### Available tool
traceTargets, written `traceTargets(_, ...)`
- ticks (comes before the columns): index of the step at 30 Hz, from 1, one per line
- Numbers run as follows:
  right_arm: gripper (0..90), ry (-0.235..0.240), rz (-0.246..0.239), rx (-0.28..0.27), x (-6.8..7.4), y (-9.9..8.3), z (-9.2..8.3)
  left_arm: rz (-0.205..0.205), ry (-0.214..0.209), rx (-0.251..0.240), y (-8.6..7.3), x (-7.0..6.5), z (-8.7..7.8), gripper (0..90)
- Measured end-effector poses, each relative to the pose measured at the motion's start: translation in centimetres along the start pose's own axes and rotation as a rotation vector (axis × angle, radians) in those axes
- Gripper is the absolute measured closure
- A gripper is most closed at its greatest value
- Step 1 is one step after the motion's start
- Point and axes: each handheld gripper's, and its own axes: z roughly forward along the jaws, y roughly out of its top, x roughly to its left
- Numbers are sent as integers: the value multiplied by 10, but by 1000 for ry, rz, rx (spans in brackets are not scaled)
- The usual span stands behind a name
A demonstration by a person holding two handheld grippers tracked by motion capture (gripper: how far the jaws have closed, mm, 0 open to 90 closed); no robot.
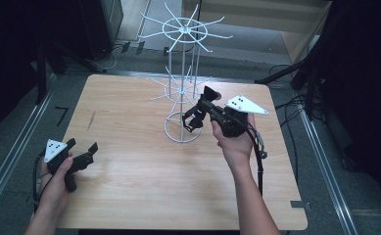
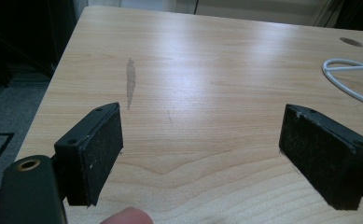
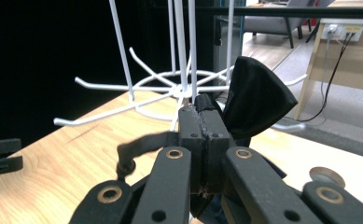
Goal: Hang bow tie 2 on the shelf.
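Note:
A white wire rack with two tiers of hooks stands on the wooden table at the back middle. My right gripper is beside the rack's lower tier, shut on a black bow tie. The tie's strap dangles toward the rack's base. In the right gripper view the jaws press together on the bow tie, with the rack's hooks just behind. My left gripper rests low at the table's front left, open with nothing between its pads.
A grey scuff marks the table ahead of the left gripper, and a curve of the rack's white wire lies at its far right. Dark frames and cables flank the table. A tape mark is on the floor at left.

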Motion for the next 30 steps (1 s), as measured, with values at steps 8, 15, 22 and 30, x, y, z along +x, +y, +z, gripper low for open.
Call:
traceTargets(8,900,3,7,44,-2,-17,9,-1,1,2,0,0,0,141)
traceTargets(15,707,16,1,67,-6,-29,9,-3,0,0,0,0,0,141)
traceTargets(22,499,4,14,86,-16,-48,-1,-1,0,1,0,0,0,141)
traceTargets(30,444,-11,29,90,-31,-66,-18,-2,3,2,0,0,0,141)
